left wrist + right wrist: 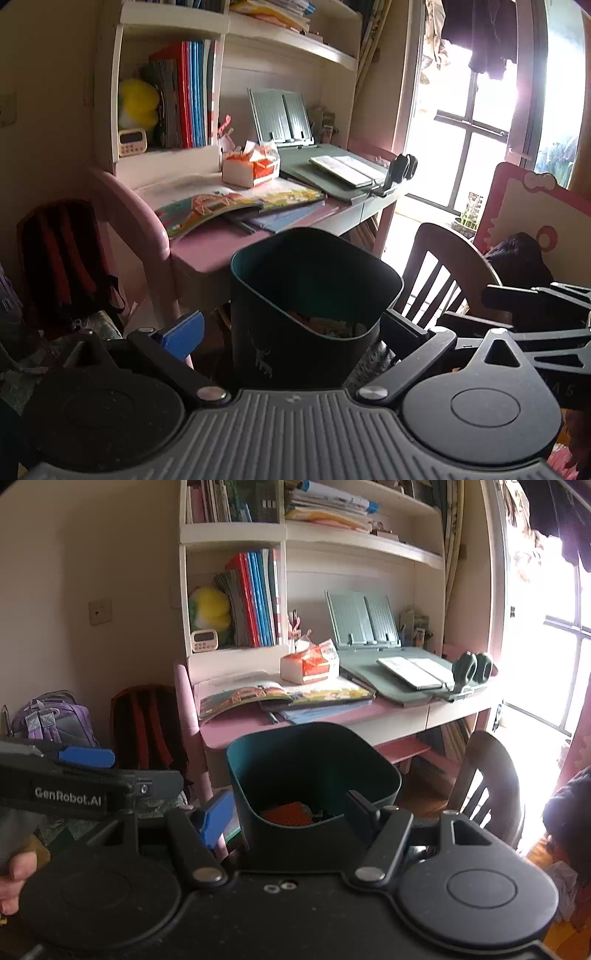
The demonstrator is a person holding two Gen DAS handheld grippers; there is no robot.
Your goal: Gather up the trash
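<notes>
A dark teal trash bin (314,291) stands upright in front of the pink desk, and orange scraps (317,325) lie at its bottom. My left gripper (292,329) is open wide, with nothing held. The bin shows beyond and between its blue-padded finger (183,334) and its black finger (400,326). In the right wrist view the same bin (314,760) holds an orange piece (288,812). My right gripper (290,812) is open too and empty, hanging just short of the bin's near wall. The bin's base is hidden behind both gripper bodies.
The pink desk (236,734) carries open picture books, a tissue box (308,666) and a grey book stand. A wooden chair (487,786) stands right of the bin. Backpacks (147,723) lean at the left wall. A hand (14,878) shows at the left edge.
</notes>
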